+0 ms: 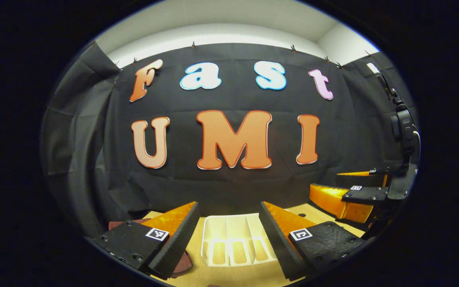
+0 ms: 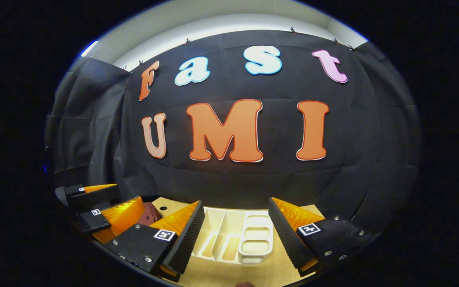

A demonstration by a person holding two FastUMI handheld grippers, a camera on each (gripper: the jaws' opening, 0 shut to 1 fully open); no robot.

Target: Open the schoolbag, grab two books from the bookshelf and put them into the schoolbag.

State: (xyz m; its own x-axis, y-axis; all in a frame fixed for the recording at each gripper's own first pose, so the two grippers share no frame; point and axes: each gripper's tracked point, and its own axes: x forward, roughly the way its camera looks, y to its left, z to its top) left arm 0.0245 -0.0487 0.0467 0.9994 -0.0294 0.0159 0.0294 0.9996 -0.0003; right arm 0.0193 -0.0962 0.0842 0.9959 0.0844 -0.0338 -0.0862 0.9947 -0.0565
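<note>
Both grippers hang side by side above a pale wooden table [image 1: 317,213], facing the black cloth wall. In the left gripper view, the left gripper [image 1: 229,239] has its 2 fingers spread wide apart with nothing between them; past the gap stands a white slotted bookshelf [image 1: 235,241], its dividers running away toward the wall and no books visible in the slots. A dark reddish-brown thing [image 1: 124,224], probably the schoolbag, lies flat on the table beside the left finger, mostly hidden behind it, so I cannot tell if it is zipped or unzipped. Off to the right in that same view sits the right gripper [image 1: 353,187], its fingers parted.

In the right gripper view, the right gripper [image 2: 237,235] is likewise spread open and empty, with the white bookshelf [image 2: 237,239] on the table beyond its fingers. To the left there, the left gripper [image 2: 102,203] shows, with a patch of the reddish-brown bag [image 2: 148,213] just beside it
</note>
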